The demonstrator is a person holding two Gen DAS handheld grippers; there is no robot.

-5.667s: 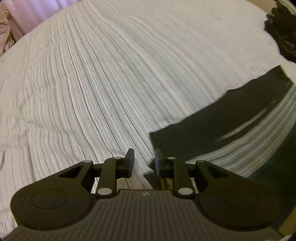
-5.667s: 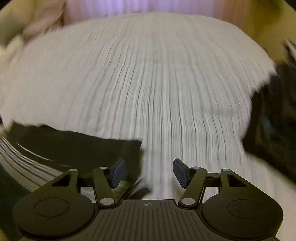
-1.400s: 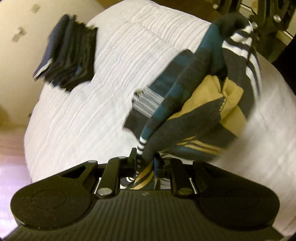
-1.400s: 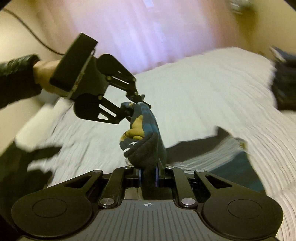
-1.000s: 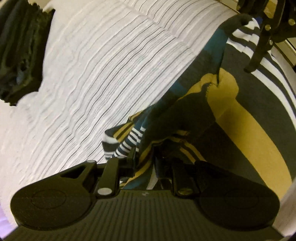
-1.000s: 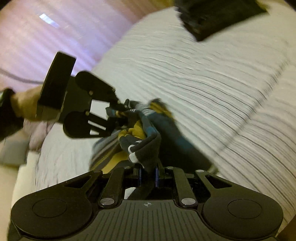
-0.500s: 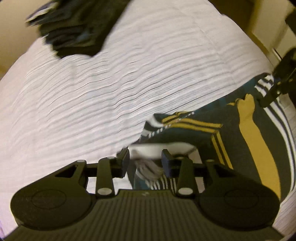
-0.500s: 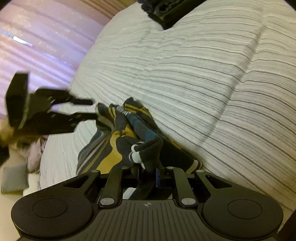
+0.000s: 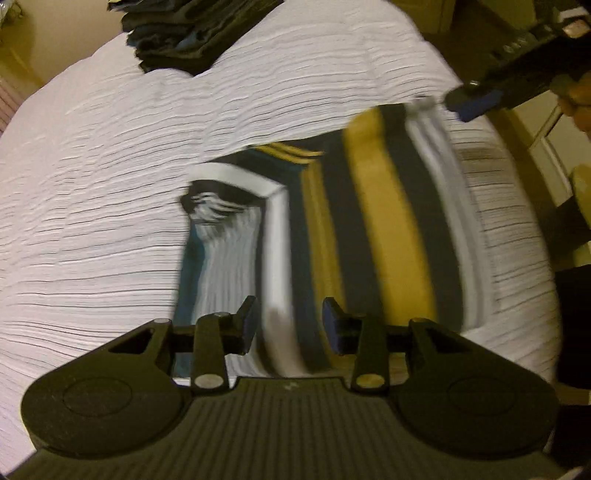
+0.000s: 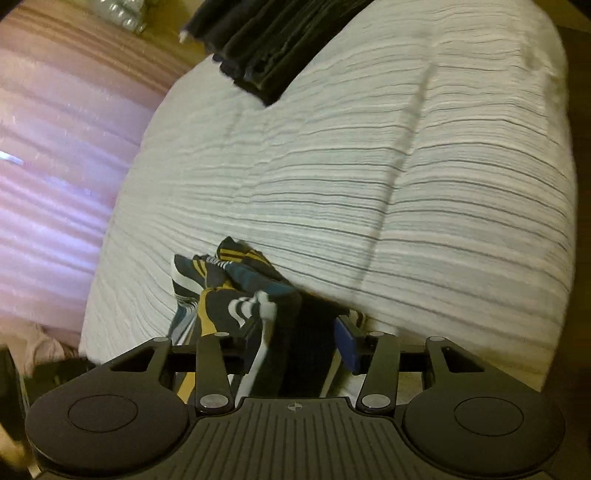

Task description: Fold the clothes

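watching the right gripper [image 10: 295, 332], i saw its jaws opening with a bunched corner of the striped shirt [image 9: 388, 229] between them; i judged that corner could flop back crooked and spoil the edge. my left gripper [image 9: 289, 325] stood partly open, empty, above the shirt. the shirt lay on the bed [image 9: 110, 166], near its edge, navy with yellow and white bands, one part folded over, well apart from the dark stack [image 9: 184, 33].
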